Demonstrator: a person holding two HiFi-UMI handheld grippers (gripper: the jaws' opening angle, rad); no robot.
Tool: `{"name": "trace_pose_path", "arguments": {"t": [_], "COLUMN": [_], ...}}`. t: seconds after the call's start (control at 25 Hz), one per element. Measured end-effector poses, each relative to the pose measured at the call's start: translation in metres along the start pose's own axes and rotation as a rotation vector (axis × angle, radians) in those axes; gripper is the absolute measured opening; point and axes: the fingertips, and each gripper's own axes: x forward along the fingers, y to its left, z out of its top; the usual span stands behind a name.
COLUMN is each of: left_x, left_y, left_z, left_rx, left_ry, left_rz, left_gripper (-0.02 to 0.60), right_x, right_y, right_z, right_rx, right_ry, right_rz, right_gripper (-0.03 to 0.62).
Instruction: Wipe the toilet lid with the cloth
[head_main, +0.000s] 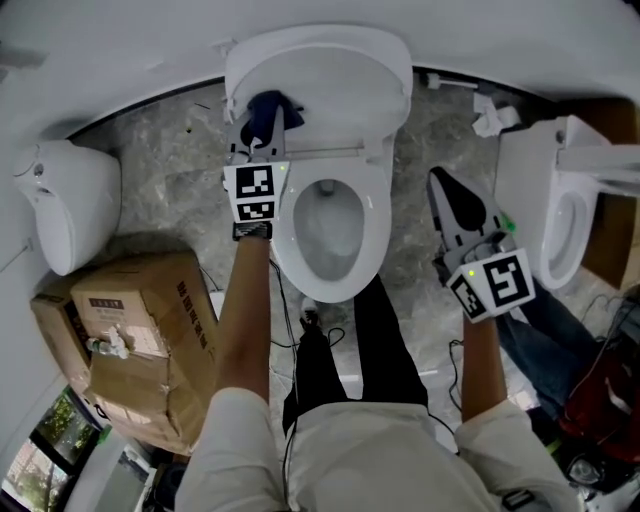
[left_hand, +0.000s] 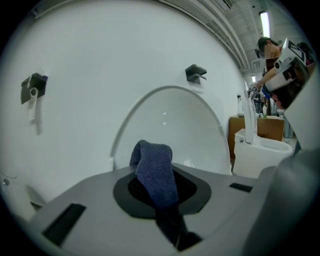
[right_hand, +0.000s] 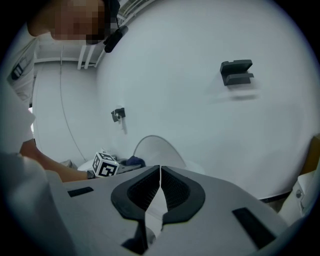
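Left tongs (head_main: 262, 126) are noted clamped on the cloth (left_hand: 155, 172). A folded end stands proud of the pads and a tail is pinched lower in the throat. The cloth is held before the lower left of the raised lid (left_hand: 172, 125), close to the hinge; contact cannot be confirmed. Right tongs (right_hand: 160, 172) are closed on nothing and are held aside over the floor (head_main: 170, 140), right of the bowl (head_main: 330, 225). The step is judged to be the bringing of cloth to lid, with wiping barely begun, if at all. For a good wipe, the proud fold should be laid flat on the lid so that fabric, not pad, meets the surface. Strokes are best run along the lid's curve, overlapped, from rim to hinge. Pressure should be kept light, since the lid stands upright and could be rocked. The grip should be kept firm, or the cloth may be dragged out. The cloth is dark blue, knitted, ribbed and soft. The lid is white, glossy, oval and slightly domed. The bowl is glazed white; the floor is grey veined stone; the pads are black and finely grooved.
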Motion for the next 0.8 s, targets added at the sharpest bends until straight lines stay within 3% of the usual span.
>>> {"name": "trace_pose_path", "arguments": {"t": [0.2,0.4,0.6,0.8], "left_x": [-0.015,-0.017,-0.002,0.026], "left_y": [0.034,0.042,0.018,-0.035], "left_z": [-0.026,-0.058,-0.093,-0.077], "left_rx": [-0.035,-0.04,-0.045,-0.025], "left_ry": [0.032,0.078,0.146,0.117], "left_rz": [0.072,0.091,0.048,-0.047], "left_gripper": [0.043,0.043,0.043,0.043], "right_x": [0.009,0.01,0.006,-0.002], "right_y": [0.01,0.01,0.004,-0.007], "right_z": [-0.002,-0.012,-0.024,-0.034], "right_rx": [-0.005,0.002,0.023,0.033], "right_ry": [0.004,0.018,0.039,0.056], "right_rz": [0.024,0.026,0.02,0.002], "right_gripper": [0.031,0.031,0.031,0.031]}}
